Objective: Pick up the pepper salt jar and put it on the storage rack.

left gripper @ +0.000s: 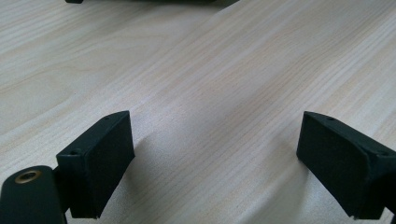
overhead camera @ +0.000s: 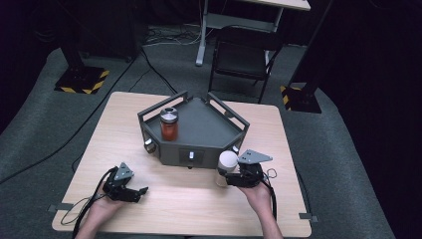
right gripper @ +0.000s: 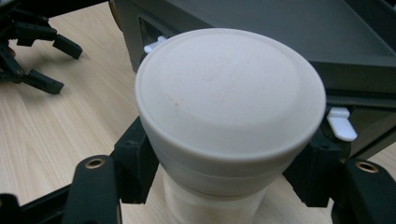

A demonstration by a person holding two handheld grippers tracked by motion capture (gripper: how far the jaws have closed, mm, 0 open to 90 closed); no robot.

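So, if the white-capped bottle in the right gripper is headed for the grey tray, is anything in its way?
The right gripper holds the white-capped bottle just in front of the tray's front wall. The bottle would have to clear that. The red jar stands at the tray's back left.

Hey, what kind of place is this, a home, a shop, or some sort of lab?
Most likely a lab or recording studio: black curtains surround a grey carpeted floor, stand bases carry yellow-and-black hazard tape, and a light wooden table holds a dark grey angular railed tray as if staged.
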